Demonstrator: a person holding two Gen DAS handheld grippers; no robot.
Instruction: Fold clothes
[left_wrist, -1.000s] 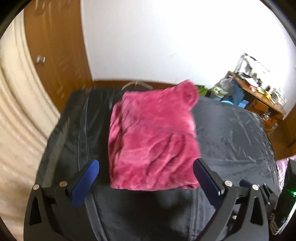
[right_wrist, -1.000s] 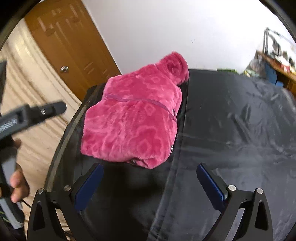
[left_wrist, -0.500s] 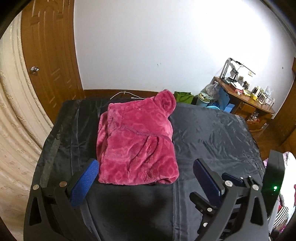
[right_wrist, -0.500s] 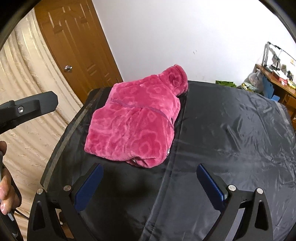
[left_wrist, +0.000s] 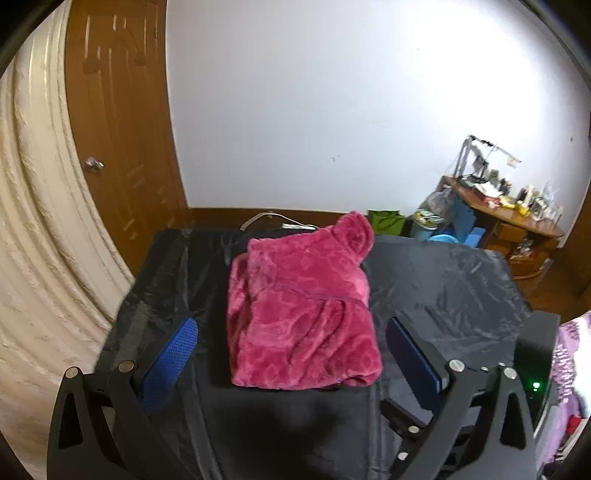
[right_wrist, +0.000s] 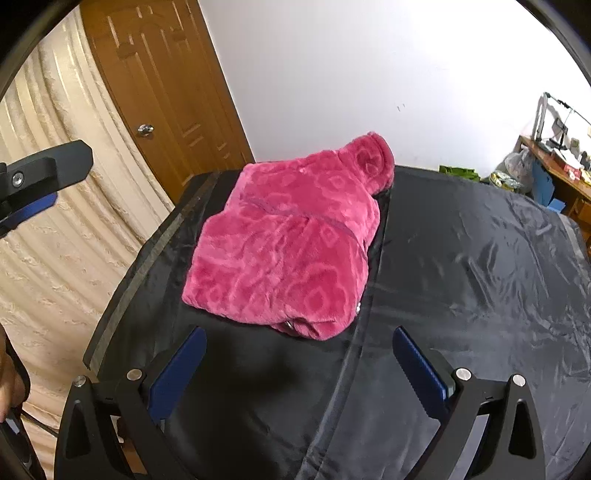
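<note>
White wall (left_wrist: 332, 110) and a brown wooden door (right_wrist: 166, 92) stand behind a table (right_wrist: 461, 258) draped in shiny black cloth; a cluttered wooden desk (left_wrist: 517, 218) sits far off to the right, and cream curtain folds (left_wrist: 40, 240) fill the left edge. No writing or brand mark can be read anywhere (the items on the desk are too small to make out).

On the black cloth lies the pink fleece garment (left_wrist: 303, 314), folded into a thick bundle with a rounded hood-like end at the far side. In the right wrist view the pink fleece garment (right_wrist: 291, 240) sits toward the table's left half, near its left edge.

Compared with a second ago, the left wrist camera has pulled back and tilted up: the garment looks smaller and sharper, and more wall and door show.

The left tool (left_wrist: 291, 354) hangs above the near part of the table with its blue pads spread wide, holding nothing and touching nothing; the garment's near edge shows between the pads but beyond them. The right tool (right_wrist: 299, 365) is likewise spread wide and empty, short of the bundle. A green light (left_wrist: 535, 386) glows at the right of the left view.
</note>
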